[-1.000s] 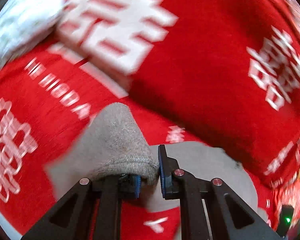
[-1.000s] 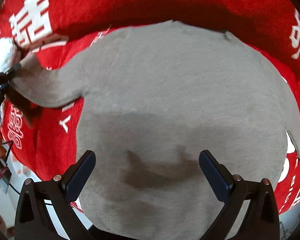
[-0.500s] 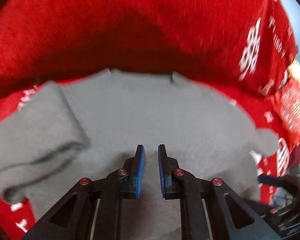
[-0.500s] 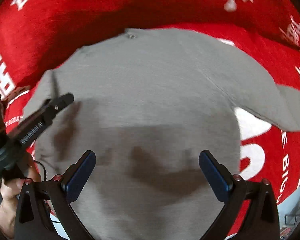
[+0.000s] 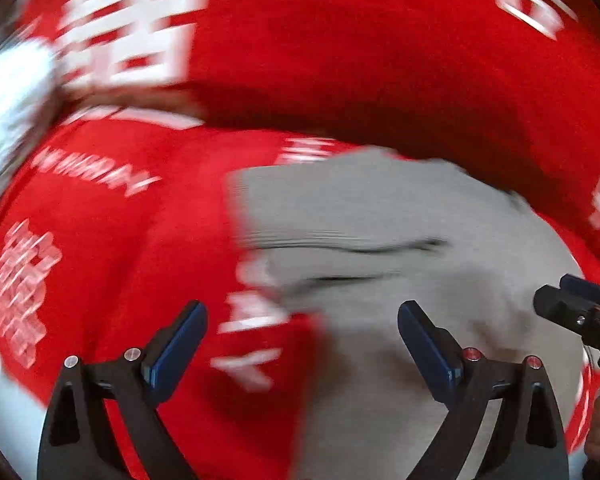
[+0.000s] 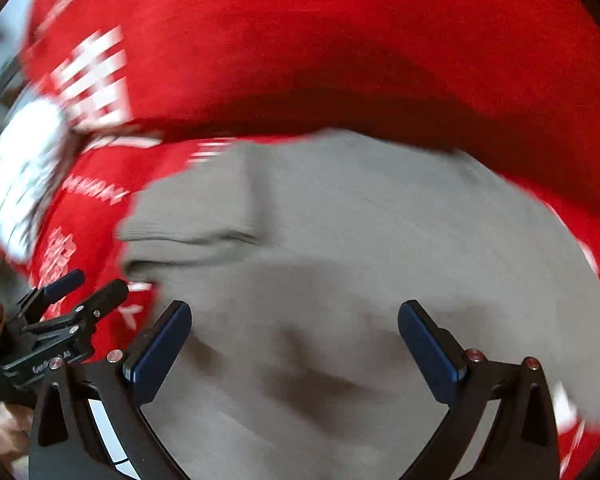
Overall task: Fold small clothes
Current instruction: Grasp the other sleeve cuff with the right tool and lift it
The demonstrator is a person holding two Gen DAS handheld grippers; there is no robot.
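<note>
The small grey knit garment [image 6: 380, 260] lies flat on the red cloth with white lettering [image 6: 300, 40], one sleeve [image 6: 196, 208] doubled over its left side. The right gripper [image 6: 294, 344] hangs low above the garment's near half, fingers spread wide, gripping nothing. The left gripper [image 5: 300, 344] straddles the garment's left edge, also spread and empty. A white bundle [image 5: 8, 96] sits blurred at far left.
</note>
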